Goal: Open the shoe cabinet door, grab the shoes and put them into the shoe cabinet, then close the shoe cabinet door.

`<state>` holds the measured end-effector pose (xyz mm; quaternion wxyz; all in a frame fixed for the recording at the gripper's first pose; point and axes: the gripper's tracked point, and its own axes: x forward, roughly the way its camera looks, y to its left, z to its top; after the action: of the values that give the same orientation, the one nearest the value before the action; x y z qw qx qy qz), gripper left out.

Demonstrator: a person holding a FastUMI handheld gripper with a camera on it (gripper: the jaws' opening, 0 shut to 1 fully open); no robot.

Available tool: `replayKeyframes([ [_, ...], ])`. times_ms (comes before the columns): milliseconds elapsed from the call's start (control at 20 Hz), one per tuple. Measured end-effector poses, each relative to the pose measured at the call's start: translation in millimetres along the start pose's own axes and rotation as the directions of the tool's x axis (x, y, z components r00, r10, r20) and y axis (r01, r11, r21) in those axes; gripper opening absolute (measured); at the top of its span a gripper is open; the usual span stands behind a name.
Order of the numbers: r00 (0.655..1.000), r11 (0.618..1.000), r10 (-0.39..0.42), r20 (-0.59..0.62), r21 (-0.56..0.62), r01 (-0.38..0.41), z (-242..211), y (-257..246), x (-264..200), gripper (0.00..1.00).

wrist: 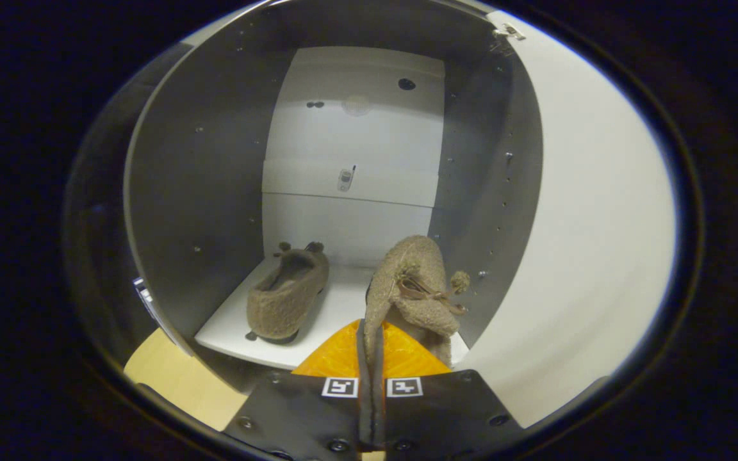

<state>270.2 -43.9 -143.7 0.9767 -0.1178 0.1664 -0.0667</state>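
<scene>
The shoe cabinet (pixel 356 153) stands open ahead of me, its white door (pixel 593 230) swung out to the right. One brown fuzzy shoe (pixel 287 293) lies on the white bottom shelf (pixel 337 307), toward the left wall. My gripper (pixel 372 349) is shut on the second brown shoe (pixel 415 282), pinching its rim between the orange fingers (pixel 337 362). That shoe hangs toe-up just ahead of the fingers, over the shelf's right part near the right wall, its bow and pom-pom facing right.
The grey cabinet side walls (pixel 196 211) flank the shelf closely on both sides. A white back panel (pixel 356 128) with small holes closes the rear. A light wooden floor (pixel 177 378) shows below the shelf's front edge at the left.
</scene>
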Motion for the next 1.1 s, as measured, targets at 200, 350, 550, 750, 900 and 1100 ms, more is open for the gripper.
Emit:
replayKeyframes([
  [200,1.0,1.0,-0.003,-0.01,-0.024,0.002,12.1,0.4,37.1,0.02],
  [350,0.999,0.999,-0.003,-0.034,-0.034,0.002,15.1,3.5,62.7,0.02],
  [550,0.999,0.999,-0.004,-0.052,-0.047,0.002,15.8,7.1,85.6,0.02],
  [750,0.998,0.997,0.004,-0.055,-0.076,-0.009,15.8,13.0,104.6,0.02],
  [900,0.997,0.995,0.027,-0.074,-0.099,-0.034,9.7,23.7,115.9,0.02],
  [1100,0.995,0.991,0.025,-0.093,-0.125,-0.036,3.5,31.4,123.9,0.02],
])
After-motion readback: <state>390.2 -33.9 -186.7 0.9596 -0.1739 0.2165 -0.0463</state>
